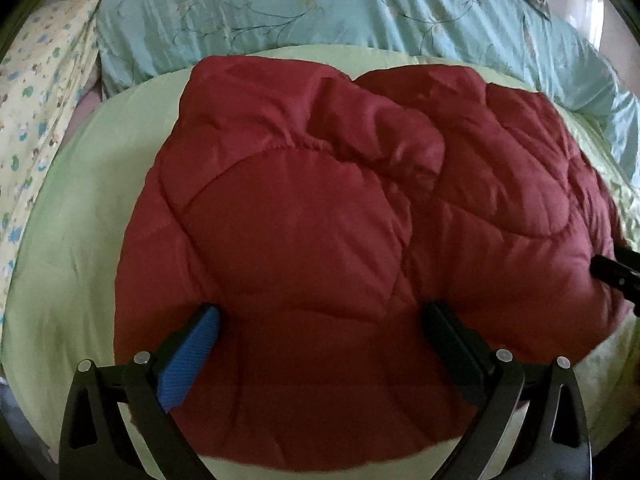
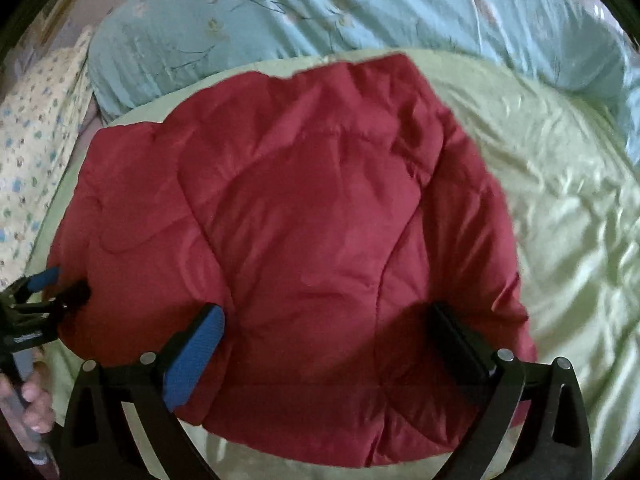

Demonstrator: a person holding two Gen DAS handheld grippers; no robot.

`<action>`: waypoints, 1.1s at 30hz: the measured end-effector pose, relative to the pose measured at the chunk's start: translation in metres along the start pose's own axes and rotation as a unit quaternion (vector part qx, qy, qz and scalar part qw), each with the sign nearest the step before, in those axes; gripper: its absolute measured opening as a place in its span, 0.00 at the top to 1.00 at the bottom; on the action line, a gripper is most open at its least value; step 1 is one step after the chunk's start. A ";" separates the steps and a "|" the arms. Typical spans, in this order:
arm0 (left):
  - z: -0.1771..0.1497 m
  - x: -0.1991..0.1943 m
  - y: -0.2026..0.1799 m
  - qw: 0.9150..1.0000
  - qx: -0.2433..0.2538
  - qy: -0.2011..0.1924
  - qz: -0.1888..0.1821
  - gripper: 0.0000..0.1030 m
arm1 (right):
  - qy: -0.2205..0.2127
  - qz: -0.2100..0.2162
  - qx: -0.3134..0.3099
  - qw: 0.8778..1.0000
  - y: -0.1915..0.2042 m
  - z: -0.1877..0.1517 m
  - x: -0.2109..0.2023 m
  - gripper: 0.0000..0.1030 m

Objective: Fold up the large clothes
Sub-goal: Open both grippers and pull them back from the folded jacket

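Note:
A dark red padded jacket (image 1: pixel 304 208) lies folded into a bulky bundle on a light green sheet (image 1: pixel 80 240). My left gripper (image 1: pixel 322 312) is open, its blue pad (image 1: pixel 188 360) and black finger (image 1: pixel 452 344) spread wide over the jacket's near edge with nothing pinched. My right gripper (image 2: pixel 325 312) is open as well, straddling the near part of the same jacket (image 2: pixel 304 216). The right wrist view catches the left gripper (image 2: pixel 60 286) at the jacket's left edge. In the left wrist view, part of the right gripper (image 1: pixel 614 274) shows at the jacket's right edge.
A pale blue floral quilt (image 1: pixel 320 12) is bunched along the far side of the bed. Yellow patterned bedding (image 1: pixel 32 120) lies at the left. Wrinkled green sheet (image 2: pixel 560 220) spreads right of the jacket. A hand (image 2: pixel 36 400) holds the left gripper's handle.

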State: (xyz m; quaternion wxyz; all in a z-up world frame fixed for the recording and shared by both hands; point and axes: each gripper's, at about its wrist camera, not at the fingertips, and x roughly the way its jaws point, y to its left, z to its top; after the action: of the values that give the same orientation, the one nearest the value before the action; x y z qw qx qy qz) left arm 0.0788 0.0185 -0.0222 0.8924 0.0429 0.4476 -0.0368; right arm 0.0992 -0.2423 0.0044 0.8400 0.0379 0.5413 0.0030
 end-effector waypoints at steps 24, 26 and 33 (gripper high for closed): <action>-0.045 -0.068 -0.009 0.999 0.008 -0.015 0.032 0.01 | -0.050 0.012 -0.025 0.998 0.031 -0.034 -0.058 0.00; -0.053 -0.076 -0.010 0.999 0.018 -0.021 0.047 0.01 | -0.043 0.011 -0.031 0.999 0.035 -0.040 -0.061 0.00; -0.090 -0.096 -0.013 0.998 0.023 0.000 0.064 0.01 | -0.001 0.029 -0.039 0.999 0.043 -0.071 -0.063 0.00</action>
State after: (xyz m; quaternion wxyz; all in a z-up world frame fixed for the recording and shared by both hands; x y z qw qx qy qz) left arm -0.0509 0.0185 0.0006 0.8920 0.0919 0.4425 0.0104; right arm 0.0099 -0.1985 0.0358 0.8408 0.0212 0.5388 0.0484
